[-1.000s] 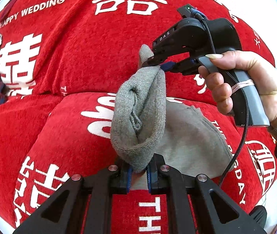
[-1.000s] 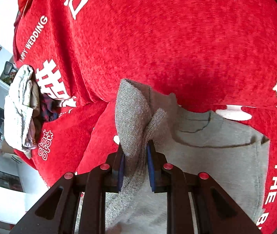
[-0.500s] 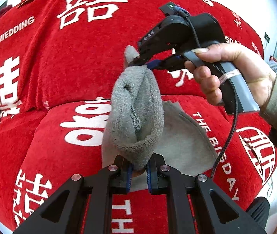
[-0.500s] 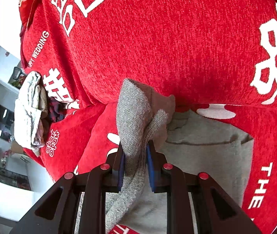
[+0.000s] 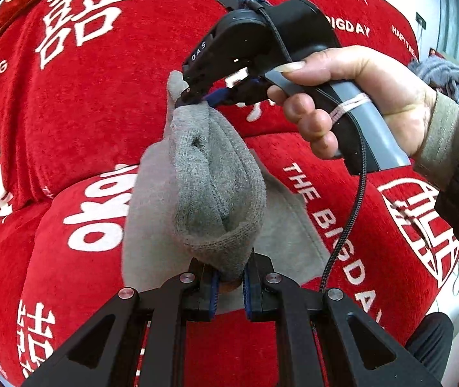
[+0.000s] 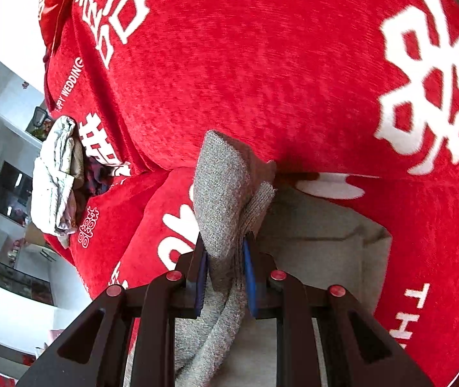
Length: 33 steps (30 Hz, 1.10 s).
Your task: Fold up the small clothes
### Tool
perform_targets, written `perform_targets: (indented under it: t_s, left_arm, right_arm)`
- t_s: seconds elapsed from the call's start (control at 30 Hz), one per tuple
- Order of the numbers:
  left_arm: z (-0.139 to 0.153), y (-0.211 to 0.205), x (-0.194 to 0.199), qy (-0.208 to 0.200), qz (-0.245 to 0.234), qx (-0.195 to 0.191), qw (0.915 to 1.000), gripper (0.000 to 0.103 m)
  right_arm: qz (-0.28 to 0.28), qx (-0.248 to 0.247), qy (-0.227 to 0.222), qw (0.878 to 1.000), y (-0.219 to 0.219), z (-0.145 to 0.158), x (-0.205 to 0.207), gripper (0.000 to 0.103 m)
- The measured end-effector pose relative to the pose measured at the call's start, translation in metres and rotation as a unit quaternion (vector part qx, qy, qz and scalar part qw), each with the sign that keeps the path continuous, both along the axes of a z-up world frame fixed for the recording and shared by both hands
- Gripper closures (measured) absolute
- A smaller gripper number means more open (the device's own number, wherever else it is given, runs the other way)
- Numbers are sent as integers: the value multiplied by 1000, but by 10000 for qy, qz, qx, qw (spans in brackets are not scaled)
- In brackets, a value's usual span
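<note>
The left wrist view is showing my left gripper (image 5: 229,285) at the bottom edge, its jaws pinching the lower end of a grey knitted garment (image 5: 216,187), probably a small pair of pants or a sweater, I cannot tell which. Farther off, the right gripper (image 5: 194,98), carried by the person's hand (image 5: 352,96), is pinching the other end of the same raised fold. In the right wrist view the right gripper (image 6: 224,274) is also showing its jaws pressed on a thick bunch of this garment (image 6: 223,187).

The garment is hanging between the two grippers as a sagging loop above a red sofa cover (image 5: 100,96) with white lettering, while the rest of it is lying flat on the seat cushion underneath. A pile of other clothes (image 6: 56,177) is waiting far to the side.

I am judging that the fold is only halfway carried over. The risk I am seeing is uneven tension: if one gripper is travelling faster, the knit is stretching and the fold line is going crooked. The thick bunch can also be slipping out of the right jaws, and the flat part can be dragged along and wrinkle on the soft cushion.
</note>
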<state>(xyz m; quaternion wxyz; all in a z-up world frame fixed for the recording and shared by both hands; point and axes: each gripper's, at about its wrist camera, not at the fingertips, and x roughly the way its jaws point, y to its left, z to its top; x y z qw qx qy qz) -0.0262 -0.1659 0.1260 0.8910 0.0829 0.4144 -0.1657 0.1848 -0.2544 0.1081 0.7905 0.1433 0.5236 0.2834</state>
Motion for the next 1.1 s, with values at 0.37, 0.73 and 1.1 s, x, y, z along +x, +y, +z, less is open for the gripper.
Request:
perform_targets:
  t_s: [0.37,0.73,1.1]
  left_arm:
    - [-19,-40,2,159,-259,334,9990,90]
    - [-53,-69,9,366,-415,696,9960,90]
    - [-77,-92,8,343,-511,1192,9910,90]
  right_arm:
    - [-227,300,135,9992,-48,-28,-2,81]
    - [-445,534,345,9970,-79,-63,-1,81]
    - [-750,626,624,9933,-104,-103,3,81]
